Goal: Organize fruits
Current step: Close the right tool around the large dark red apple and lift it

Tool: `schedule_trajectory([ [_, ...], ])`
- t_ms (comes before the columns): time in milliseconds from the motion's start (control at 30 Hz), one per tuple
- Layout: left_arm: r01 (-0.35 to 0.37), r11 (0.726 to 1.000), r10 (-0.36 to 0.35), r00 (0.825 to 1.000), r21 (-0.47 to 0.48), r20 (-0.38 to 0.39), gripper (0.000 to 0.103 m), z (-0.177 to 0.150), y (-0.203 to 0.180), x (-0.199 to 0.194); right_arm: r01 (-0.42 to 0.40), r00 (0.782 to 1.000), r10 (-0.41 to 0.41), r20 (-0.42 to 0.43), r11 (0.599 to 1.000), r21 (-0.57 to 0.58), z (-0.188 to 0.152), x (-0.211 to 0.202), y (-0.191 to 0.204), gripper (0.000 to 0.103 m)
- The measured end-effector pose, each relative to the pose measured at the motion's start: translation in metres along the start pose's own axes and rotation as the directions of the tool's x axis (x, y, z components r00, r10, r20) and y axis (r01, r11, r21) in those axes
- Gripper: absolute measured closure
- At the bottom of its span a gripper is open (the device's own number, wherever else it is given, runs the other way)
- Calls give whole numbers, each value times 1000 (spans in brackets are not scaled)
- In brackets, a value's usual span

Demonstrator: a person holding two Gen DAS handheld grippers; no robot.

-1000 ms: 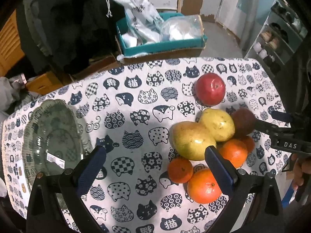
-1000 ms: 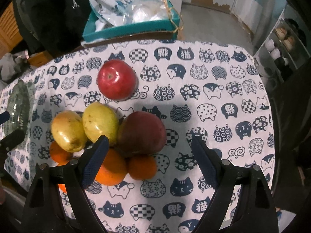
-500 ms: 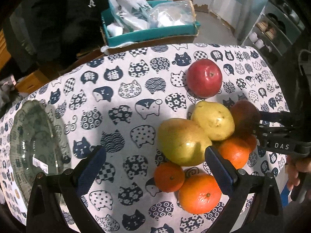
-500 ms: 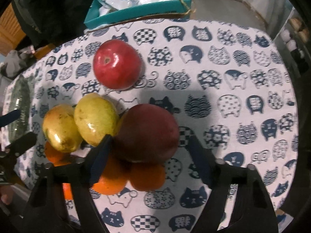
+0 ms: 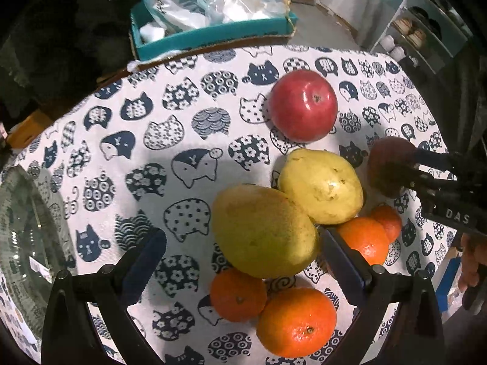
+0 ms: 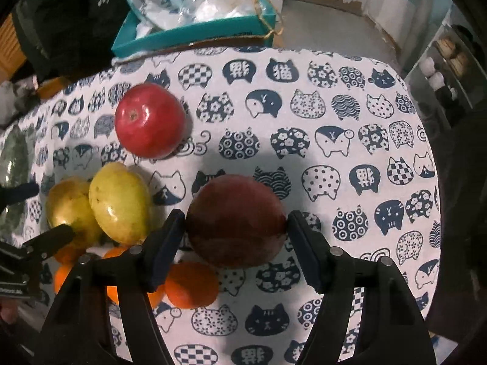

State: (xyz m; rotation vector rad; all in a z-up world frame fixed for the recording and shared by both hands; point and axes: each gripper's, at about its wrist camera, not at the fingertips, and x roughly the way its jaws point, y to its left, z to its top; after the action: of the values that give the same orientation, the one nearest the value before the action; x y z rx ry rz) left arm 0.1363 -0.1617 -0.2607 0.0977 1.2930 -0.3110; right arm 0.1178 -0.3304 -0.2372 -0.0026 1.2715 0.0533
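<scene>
My right gripper (image 6: 236, 228) is shut on a dark red apple (image 6: 236, 219), both pads against its sides; it also shows in the left wrist view (image 5: 388, 164). A bright red apple (image 6: 149, 121) lies farther back. Two yellow-green pears (image 6: 120, 203) lie to the left, with several oranges (image 6: 191, 284) below them. My left gripper (image 5: 243, 261) is open around the nearer big pear (image 5: 263, 231), its pads apart from the fruit. Two oranges (image 5: 296, 321) lie just in front of it.
A glass bowl (image 5: 18, 237) sits at the table's left edge. A teal box (image 5: 213, 32) with plastic bags stands behind the table. The cat-print tablecloth (image 6: 350, 152) covers the table. Shelves stand at the far right.
My right gripper closed onto the dark red apple and drew it away from the pears. My left gripper moved forward, nearer the big pear.
</scene>
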Motion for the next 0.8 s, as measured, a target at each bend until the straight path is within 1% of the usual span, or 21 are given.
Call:
schedule_trajectory([
  [100,33,999,-33,999,-15,-11,3,0,2,6,-8,1000,8,-18,1000,3,0,6,1,30],
  [200,70,997,-70,997,-29,-18,9,1,2,9,-38,998,39,-45,999,17,0,16,1,28],
  [333,125,992,-126,992,-32,-29,21,0,1,13,-70,996,72,-61,997,43,3,24,1,26],
  [367,131,991,-132,991,-31,-32,21,0,0,15,-74,995,77,-62,996,46,4,26,2,26],
  [567,130,991,-130,991,-11,-19,22,1,-2,16,-105,991,110,-75,992,76,5,34,2,25],
  [700,127,992,-127,992,-6,-11,22,1,-2,15,-92,993,95,-67,994,56,3,32,7,25],
  [800,97,995,-97,995,7,3,23,-1,-5,13,-67,996,70,-50,997,48,3,33,11,25],
])
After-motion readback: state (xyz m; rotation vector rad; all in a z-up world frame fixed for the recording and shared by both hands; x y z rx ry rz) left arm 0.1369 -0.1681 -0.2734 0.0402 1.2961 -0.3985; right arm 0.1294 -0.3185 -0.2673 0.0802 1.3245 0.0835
